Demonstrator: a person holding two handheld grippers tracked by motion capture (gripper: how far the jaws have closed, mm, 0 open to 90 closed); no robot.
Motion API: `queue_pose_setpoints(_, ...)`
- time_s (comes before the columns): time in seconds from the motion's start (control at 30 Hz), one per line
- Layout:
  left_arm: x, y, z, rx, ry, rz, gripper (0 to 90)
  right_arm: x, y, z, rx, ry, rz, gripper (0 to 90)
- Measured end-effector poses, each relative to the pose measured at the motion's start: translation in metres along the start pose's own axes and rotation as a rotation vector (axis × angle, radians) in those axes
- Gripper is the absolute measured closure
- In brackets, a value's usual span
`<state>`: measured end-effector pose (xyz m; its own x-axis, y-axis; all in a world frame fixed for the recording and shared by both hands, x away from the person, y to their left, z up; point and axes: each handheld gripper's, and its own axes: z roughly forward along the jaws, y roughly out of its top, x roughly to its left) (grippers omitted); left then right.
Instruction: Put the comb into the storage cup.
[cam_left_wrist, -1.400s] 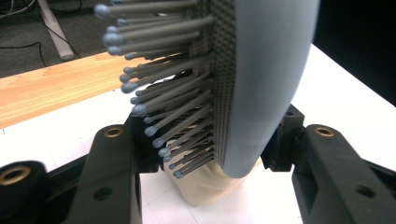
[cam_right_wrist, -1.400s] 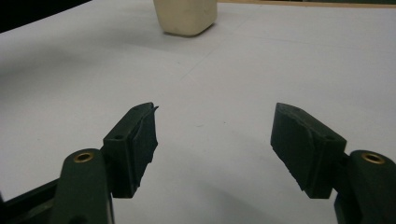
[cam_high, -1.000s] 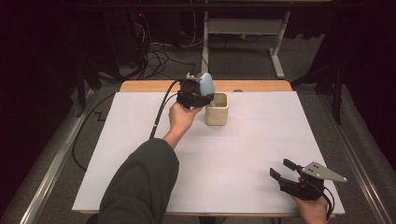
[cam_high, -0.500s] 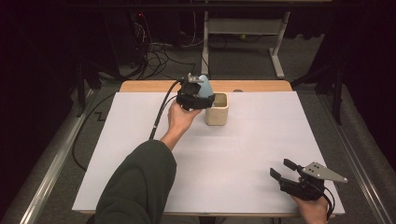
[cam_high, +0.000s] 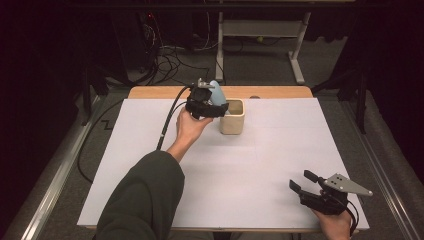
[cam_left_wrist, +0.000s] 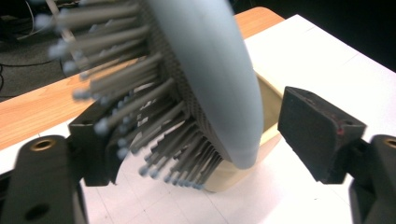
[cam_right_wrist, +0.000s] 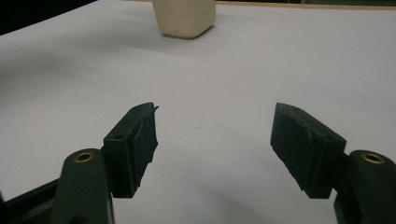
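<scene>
The pale blue hairbrush (cam_left_wrist: 219, 79) sits between the jaws of the left gripper (cam_high: 206, 102), its oval back turned toward one jaw and its grey, ball-tipped bristles (cam_left_wrist: 130, 126) pointing toward the other; in the left gripper view the jaws stand apart, the bristle-side jaw close against the bristles and a visible gap between the brush's back and the other jaw, so whether they truly clamp the brush cannot be told; the brush's lower end hangs just above the rim of the cream cup (cam_high: 232, 116), over its near-left edge, and in the high view the brush (cam_high: 216, 93) rises slightly tilted above the gripper, just left of the cup; the left hand (cam_high: 189, 126) holds that gripper raised over the worktop (cam_high: 280, 150), with a dark green sleeve (cam_high: 142, 200) reaching in from the bottom edge and a black cable (cam_high: 170, 120) trailing away to the left of the cup. The cup stands upright on the white sheet covering the worktop, near the bare wooden strip (cam_high: 270, 92) at the far edge. The right gripper (cam_high: 301, 183) rests well apart from the cup, at the near right corner of the worktop; its jaws are spread wide with nothing between them, pointing toward the cup (cam_right_wrist: 186, 17), and a grey three-cornered plate (cam_high: 346, 184) tops it.
</scene>
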<state>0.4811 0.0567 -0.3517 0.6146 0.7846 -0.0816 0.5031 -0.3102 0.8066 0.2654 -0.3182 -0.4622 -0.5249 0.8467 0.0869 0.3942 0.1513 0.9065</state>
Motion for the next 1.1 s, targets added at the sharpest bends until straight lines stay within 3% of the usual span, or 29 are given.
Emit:
queue_pose_setpoints(0.2,0.001,-0.002,-0.001,0.02,-0.001,-0.003,16.9,0.0,0.0,0.0,0.0,0.0,0.0,31.9)
queue_pose_setpoints(1.1,0.003,-0.013,-0.012,0.009,-0.016,-0.001,18.1,0.0,0.0,0.0,-0.001,-0.003,-0.001,31.9)
